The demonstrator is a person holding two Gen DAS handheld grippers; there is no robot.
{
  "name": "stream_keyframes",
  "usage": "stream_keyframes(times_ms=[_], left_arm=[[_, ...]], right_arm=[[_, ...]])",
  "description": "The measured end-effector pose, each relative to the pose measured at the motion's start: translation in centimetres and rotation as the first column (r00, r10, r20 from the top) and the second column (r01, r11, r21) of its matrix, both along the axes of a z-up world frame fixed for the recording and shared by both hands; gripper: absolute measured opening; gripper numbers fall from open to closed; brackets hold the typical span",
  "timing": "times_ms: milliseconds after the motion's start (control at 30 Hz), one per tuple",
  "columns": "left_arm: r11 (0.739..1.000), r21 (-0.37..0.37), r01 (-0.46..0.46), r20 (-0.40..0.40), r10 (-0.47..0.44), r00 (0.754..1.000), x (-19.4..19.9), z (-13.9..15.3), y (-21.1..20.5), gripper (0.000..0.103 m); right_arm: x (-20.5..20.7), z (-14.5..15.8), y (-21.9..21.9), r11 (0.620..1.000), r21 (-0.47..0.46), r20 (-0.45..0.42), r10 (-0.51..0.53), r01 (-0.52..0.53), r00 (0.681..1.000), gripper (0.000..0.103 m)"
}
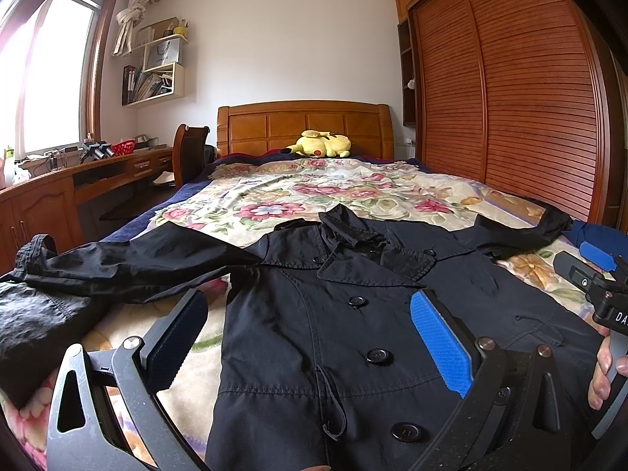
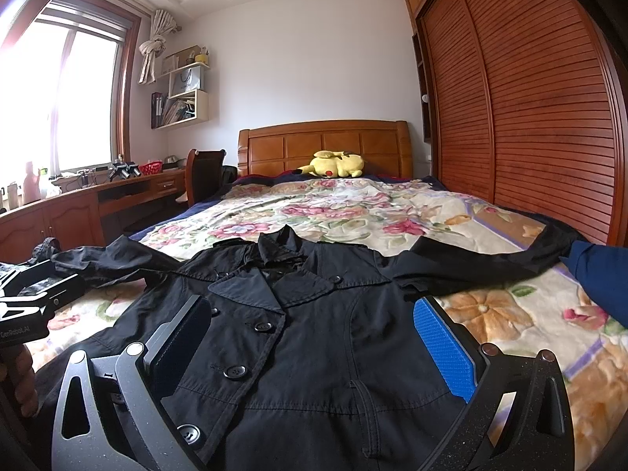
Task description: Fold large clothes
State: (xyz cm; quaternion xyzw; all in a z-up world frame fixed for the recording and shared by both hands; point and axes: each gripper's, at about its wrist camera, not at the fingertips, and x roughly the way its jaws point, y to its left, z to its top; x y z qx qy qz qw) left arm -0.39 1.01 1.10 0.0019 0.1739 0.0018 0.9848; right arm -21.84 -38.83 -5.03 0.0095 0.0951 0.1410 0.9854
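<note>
1. Bench (image 2: pixel 78 200): a wooden desk runs under the window along the left wall, carrying bottles, a red basket (image 2: pixel 151 167) and small clutter. A chair (image 2: pixel 204 174) stands at its far end, next to the bed.
2. Left sleeve (image 1: pixel 129 263): stretched out toward the left edge of the bed, its cuff bunched near the edge.
3. Left gripper (image 1: pixel 310 337): held low over the coat's front, above the button row. Jaws are wide apart and hold nothing.
4. Coat (image 2: pixel 314 333): a black double-breasted trench coat lies face up and buttoned on the floral bedspread (image 2: pixel 353 208), collar toward the headboard (image 2: pixel 325 145), hem toward the viewer.
5. Right gripper (image 2: pixel 314 345): held low over the coat's right front panel. Jaws are wide apart and hold nothing. In the left wrist view, a hand (image 1: pixel 602 376) grips its handle at the frame's right edge.
6. Right sleeve (image 2: pixel 490 255): extended across the bedspread to the right edge, ending beside a blue cloth (image 2: pixel 600 274).
7. Yellow plush toy (image 2: pixel 335 165): lies at the head of the bed, well apart from the coat.
8. Wardrobe (image 2: pixel 530 117): slatted wooden doors line the right wall.
</note>
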Motion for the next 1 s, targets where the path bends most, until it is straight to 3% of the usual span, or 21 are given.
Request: stream_keyframes(times_ms=[467, 633, 800, 1000], left_arm=[[0.999, 0.031, -0.015, -0.029, 0.016, 0.999, 1.2, 0.4, 1.9, 0.103], [0.999, 0.012, -0.041, -0.059, 0.042, 0.997, 1.9, 0.4, 4.8, 0.103], [0.995, 0.059, -0.083, -0.101, 0.089, 0.991, 2.8, 0.0, 7.7, 0.103], [0.993, 0.038, -0.108, -0.14, 0.113, 0.984, 3.2, 0.4, 12.0, 0.103]], right_arm=[[-0.5, 0.8, 1.0, 0.998, -0.022, 0.006, 0.062, -0.062, 0.998, 0.103], [-0.2, 1.6, 1.7, 0.995, -0.019, 0.006, 0.103, -0.103, 0.995, 0.103], [0.3, 2.1, 2.6, 0.989, -0.02, -0.001, 0.144, -0.144, 0.99, 0.103], [1.8, 2.6, 4.1, 0.98, -0.025, -0.026, 0.194, -0.195, 0.981, 0.103]])
